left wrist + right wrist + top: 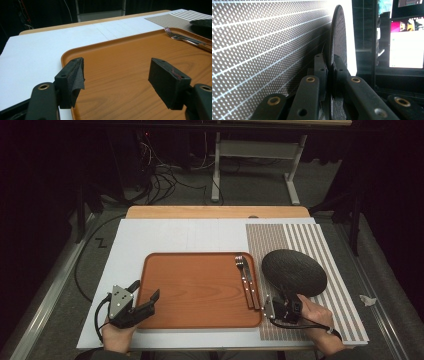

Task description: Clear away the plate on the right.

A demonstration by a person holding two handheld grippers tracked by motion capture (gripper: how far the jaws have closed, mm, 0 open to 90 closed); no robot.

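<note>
A wood-grain orange tray (190,292) lies on the white board, and a fork (241,270) and a knife (252,290) rest along its right side. My left gripper (146,293) stands open over the tray's near left corner (75,53), nothing between its pads (75,80). A black textured plate (294,272) is lifted and tilted over the striped placemat (320,250), right of the tray. My right gripper (286,296) is shut on the plate's near rim. The right gripper view looks along the plate (338,40) edge-on, its rim pinched between the jaws, my right gripper (331,65) closed on it.
The white board (170,235) covers a wooden table with a bare strip (215,212) at the far edge. A crumpled white scrap (367,300) lies on the floor to the right. Cables and a desk frame (250,150) are behind the table.
</note>
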